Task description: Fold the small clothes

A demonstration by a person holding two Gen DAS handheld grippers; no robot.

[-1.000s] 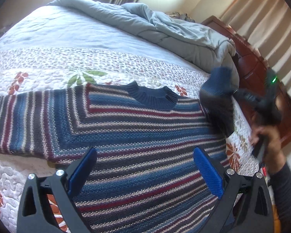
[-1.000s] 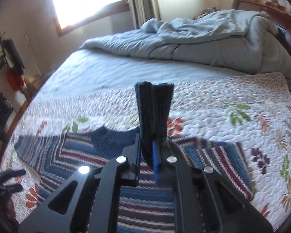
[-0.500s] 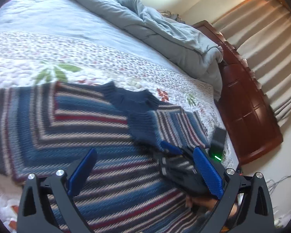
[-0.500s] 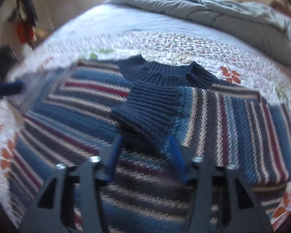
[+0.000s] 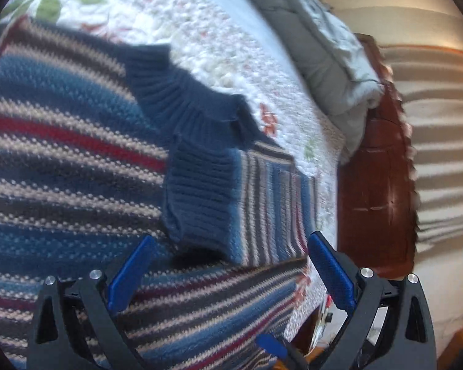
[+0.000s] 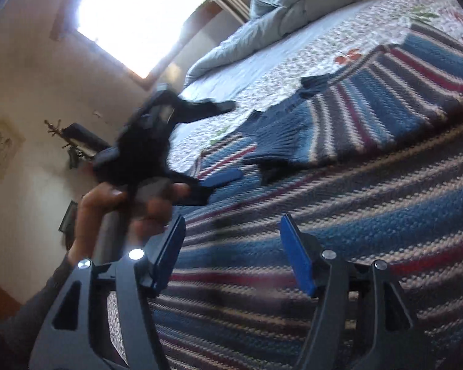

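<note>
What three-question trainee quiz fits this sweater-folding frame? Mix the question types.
1. True or false: the right tongs are clamped on the navy cuff.
2. Multiple choice: the folded sleeve lies on A) the grey comforter, B) the sweater's striped body, C) the wooden furniture.
3. Short answer: what surface is the striped sweater spread on?

Key
1. False. Their blue pads stand apart over the sweater body with nothing between them; the jaws have just been opening.
2. B. The sleeve lies across the chest, its cuff just below the navy collar.
3. A floral quilt on the bed, with a grey comforter bunched at the far end.
</note>
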